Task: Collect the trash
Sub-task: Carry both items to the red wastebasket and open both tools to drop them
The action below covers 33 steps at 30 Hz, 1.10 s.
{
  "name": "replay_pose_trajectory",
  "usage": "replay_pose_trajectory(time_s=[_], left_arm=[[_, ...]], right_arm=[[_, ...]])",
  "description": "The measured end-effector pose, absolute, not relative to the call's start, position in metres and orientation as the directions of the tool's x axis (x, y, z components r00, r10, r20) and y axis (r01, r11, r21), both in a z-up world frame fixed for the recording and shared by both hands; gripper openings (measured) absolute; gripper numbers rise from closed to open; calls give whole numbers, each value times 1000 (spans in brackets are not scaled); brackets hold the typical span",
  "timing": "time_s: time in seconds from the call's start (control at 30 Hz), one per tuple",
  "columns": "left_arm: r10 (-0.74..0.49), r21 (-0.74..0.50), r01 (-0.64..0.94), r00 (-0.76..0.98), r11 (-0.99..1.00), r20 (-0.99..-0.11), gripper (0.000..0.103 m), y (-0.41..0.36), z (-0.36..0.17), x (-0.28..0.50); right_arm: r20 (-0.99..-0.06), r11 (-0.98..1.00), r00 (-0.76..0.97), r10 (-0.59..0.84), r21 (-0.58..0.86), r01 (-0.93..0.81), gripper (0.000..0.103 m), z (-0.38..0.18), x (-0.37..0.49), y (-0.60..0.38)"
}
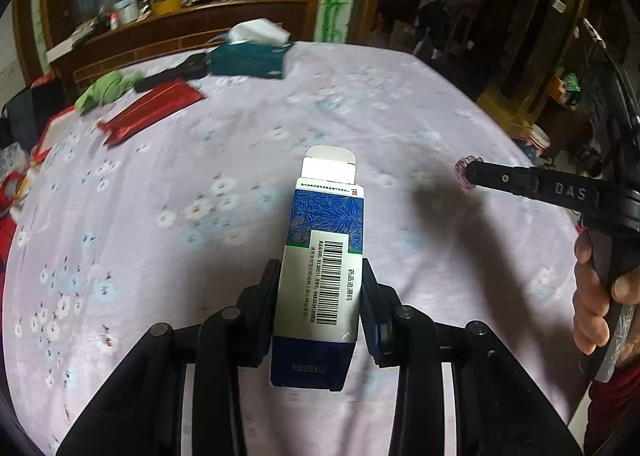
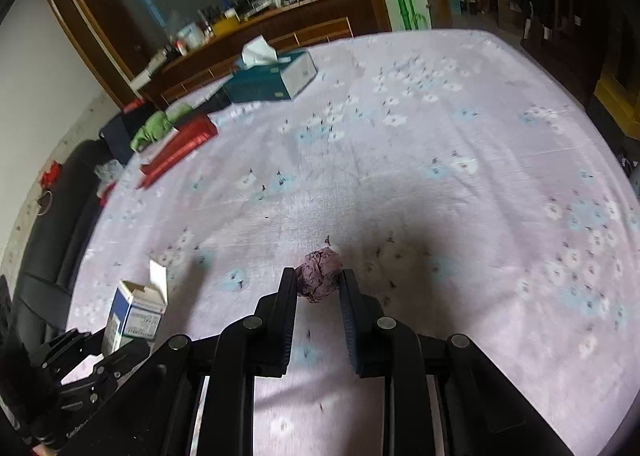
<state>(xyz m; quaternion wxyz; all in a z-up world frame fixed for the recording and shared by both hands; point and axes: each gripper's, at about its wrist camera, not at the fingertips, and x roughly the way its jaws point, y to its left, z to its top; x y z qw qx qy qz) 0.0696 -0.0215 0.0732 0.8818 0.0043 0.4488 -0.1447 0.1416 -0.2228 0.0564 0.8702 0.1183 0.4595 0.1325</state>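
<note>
My left gripper (image 1: 320, 268) is shut on a blue and white medicine box (image 1: 328, 215). The box is lifted off the flowered tablecloth (image 1: 180, 183), with its top flap open and pointing away from me. In the right wrist view the same box (image 2: 134, 308) stands at the lower left, held in the left gripper (image 2: 86, 356). A crumpled purplish paper ball (image 2: 320, 264) lies on the cloth between the fingertips of my right gripper (image 2: 318, 276), and both pads press against its sides. From the left wrist view the right gripper (image 1: 470, 174) reaches in from the right, with the ball (image 1: 460, 169) at its tip.
A teal tissue box (image 2: 272, 81) sits at the far side of the table. Left of it are a red folder (image 2: 180, 151) and a green cloth (image 2: 156, 127). A cluttered wooden cabinet (image 2: 256, 27) stands behind. A person's hand (image 1: 596, 296) grips the right gripper's handle.
</note>
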Motion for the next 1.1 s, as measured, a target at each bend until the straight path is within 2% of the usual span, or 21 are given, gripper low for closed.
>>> replay_pose_trajectory(time_s=[0.23,0.47,0.63,0.87,1.1], left_arm=[[-322,-134,349,562,927,-762,35,-82,92,50],[-428,-143,507,505,850,-749,35,-177,104,27],[-496,-152,614,441,774,-748,35,-256,107,9],[-562,-158,741,334,652,-757,35,-371,102,-16],[-594,-179,799,256,574,-762,35,-459,94,-33]], right_arm=[[-723,932,609,326,352,-82,23,90,84,-276],[-661,925,702,265,380,8,23,121,6,-362],[-642,910,732,230,409,72,23,126,-35,-414],[-633,873,769,93,424,243,23,128,-86,-514],[-659,813,752,-10,432,390,23,116,-121,-603]])
